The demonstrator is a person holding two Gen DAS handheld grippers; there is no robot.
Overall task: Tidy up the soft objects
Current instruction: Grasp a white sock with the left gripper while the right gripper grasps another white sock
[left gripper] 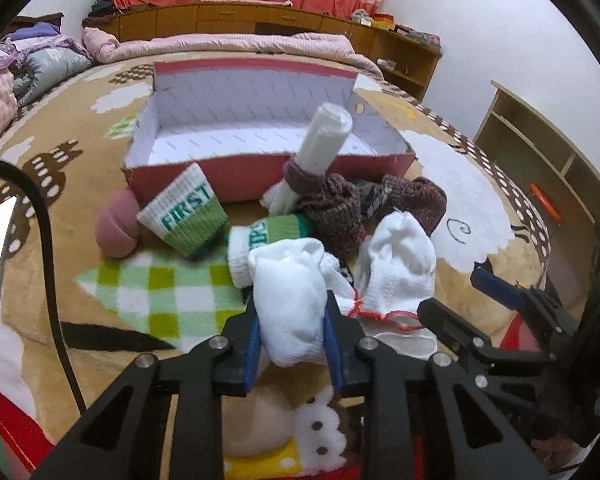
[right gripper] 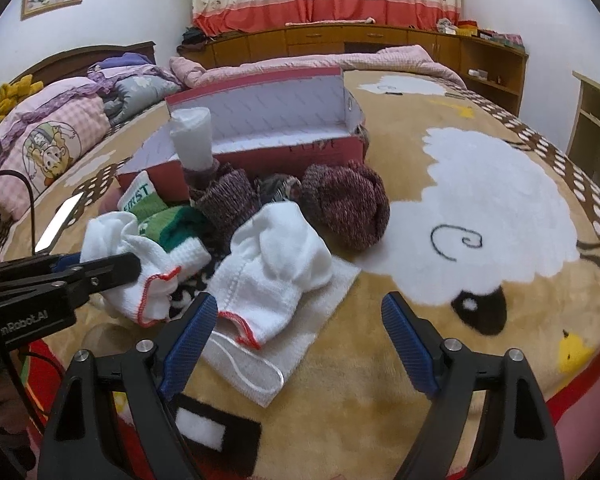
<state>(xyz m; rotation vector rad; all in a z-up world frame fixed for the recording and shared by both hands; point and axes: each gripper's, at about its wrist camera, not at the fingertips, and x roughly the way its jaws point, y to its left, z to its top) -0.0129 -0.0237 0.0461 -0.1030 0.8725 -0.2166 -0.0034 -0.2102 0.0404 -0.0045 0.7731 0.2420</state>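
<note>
Your left gripper (left gripper: 290, 316) is pinching a white sock (left gripper: 290, 304); your right gripper (right gripper: 296, 332) is hanging spread at 5 o'clock of the pile.

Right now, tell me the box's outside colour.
Pinkish red box, white inside; clearest in the left wrist view.

The box (left gripper: 260, 178) is red outside, white with grey dashes inside. Socks: white with red hems (right gripper: 268, 276), green-and-white lettered "FIRST" (left gripper: 184, 212), maroon knit (right gripper: 346, 204), one pink (left gripper: 116, 232). The blanket (right gripper: 480, 208) is tan, showing what looks like a white sheep.
</note>
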